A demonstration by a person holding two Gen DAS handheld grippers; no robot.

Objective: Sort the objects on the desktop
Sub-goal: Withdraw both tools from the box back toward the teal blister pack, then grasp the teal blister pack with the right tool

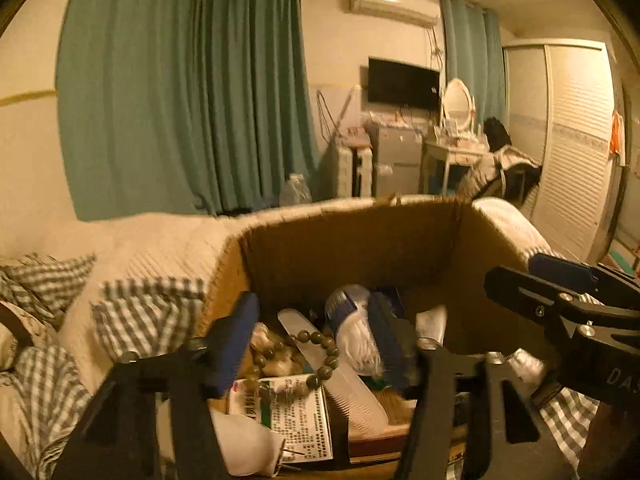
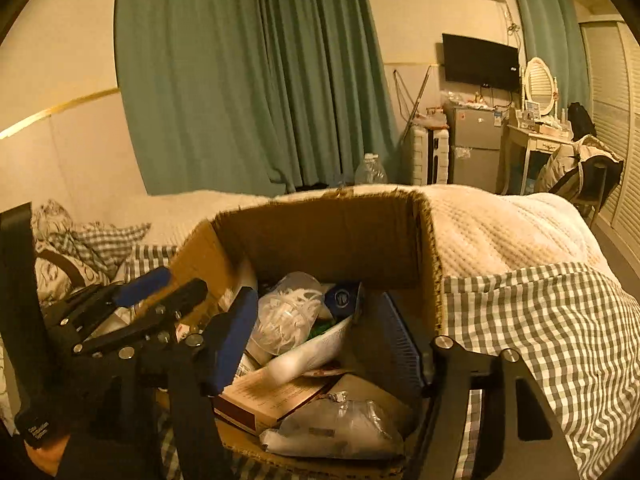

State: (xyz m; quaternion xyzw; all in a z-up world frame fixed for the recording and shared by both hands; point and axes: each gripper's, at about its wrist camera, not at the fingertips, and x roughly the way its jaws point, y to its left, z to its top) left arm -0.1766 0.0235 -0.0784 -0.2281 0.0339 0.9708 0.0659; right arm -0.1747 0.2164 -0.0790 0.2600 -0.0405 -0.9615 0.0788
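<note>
Here, both jaws spread – left gripper (image 1: 316,344), right gripper (image 2: 320,344) – over cardboard box (image 2: 320,232), comb (image 1: 352,396) lying diagonally.

A bed (image 2: 500,232) carries everything here, covered by a cream quilted bedspread (image 2: 480,220) that runs across its far side. Over the near part lies a grey-and-white checked cotton sheet (image 2: 540,320), rumpled into folds on the left of the left wrist view (image 1: 148,312). An open brown cardboard box (image 2: 320,232) stands directly on the bed, its base on the checked sheet and its far wall against the cream bedspread; its top edges are torn and ragged. At the far left lies a crumpled white cloth with a dark leaf print (image 2: 52,268), beside the checked folds.
</note>
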